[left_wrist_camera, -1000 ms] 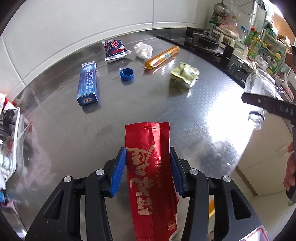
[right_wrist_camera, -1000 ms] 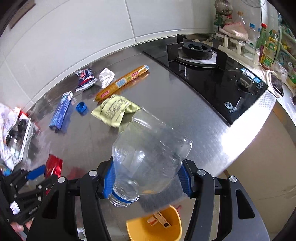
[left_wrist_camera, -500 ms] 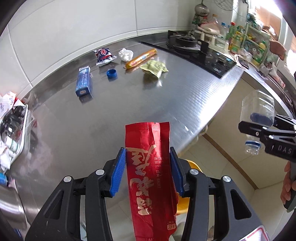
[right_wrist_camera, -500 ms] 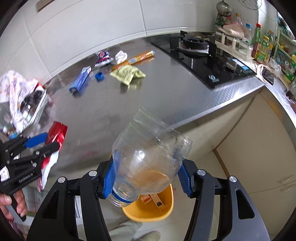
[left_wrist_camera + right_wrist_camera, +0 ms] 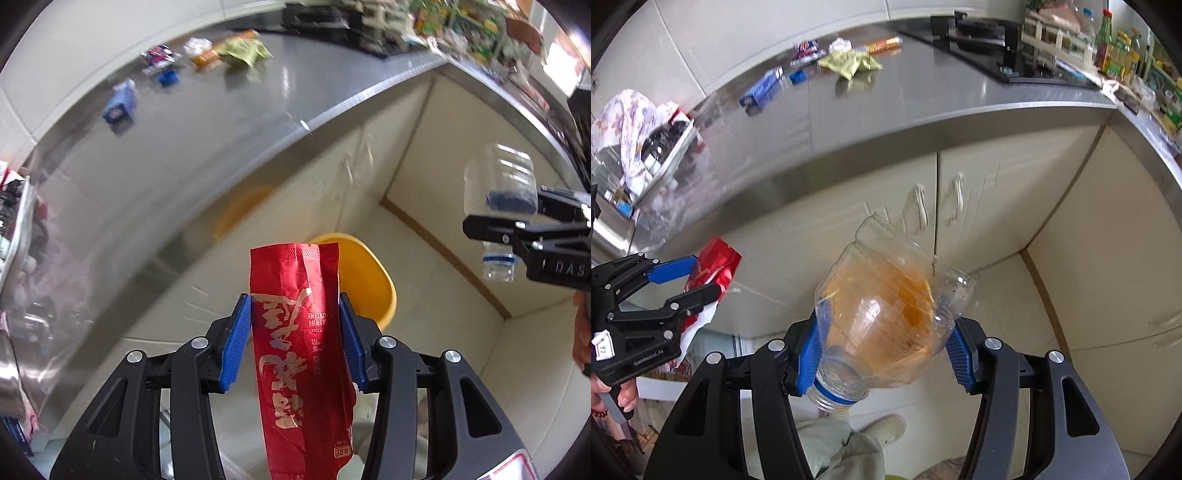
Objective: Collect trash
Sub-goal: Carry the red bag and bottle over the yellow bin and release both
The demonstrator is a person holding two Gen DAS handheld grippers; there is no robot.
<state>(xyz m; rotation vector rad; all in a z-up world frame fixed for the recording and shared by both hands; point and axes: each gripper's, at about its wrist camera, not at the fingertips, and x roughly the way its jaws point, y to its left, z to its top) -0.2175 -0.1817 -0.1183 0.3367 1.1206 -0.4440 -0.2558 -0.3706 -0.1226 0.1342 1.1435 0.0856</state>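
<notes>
The left claw (image 5: 294,334) is closed on a red foil wrapper (image 5: 301,347), which stands up between its blue pads; the yellow bin (image 5: 373,284) sits on the floor just beyond and below the tips, partly hidden behind the wrapper. The right claw (image 5: 884,349) is clamped, fairly wide, around a clear plastic bottle (image 5: 886,314) – crushed, neck pointing back toward the palm; the bin shows only as an orange tint through it. More litter – a green packet (image 5: 851,62), a blue box (image 5: 761,88) – lies far ahead on the desk (image 5: 923,96). Likely trouble: the light wrapper could flutter past the rim when let go, and the bottle could bounce out – or the two claws, close together over one small bin, could collide
</notes>
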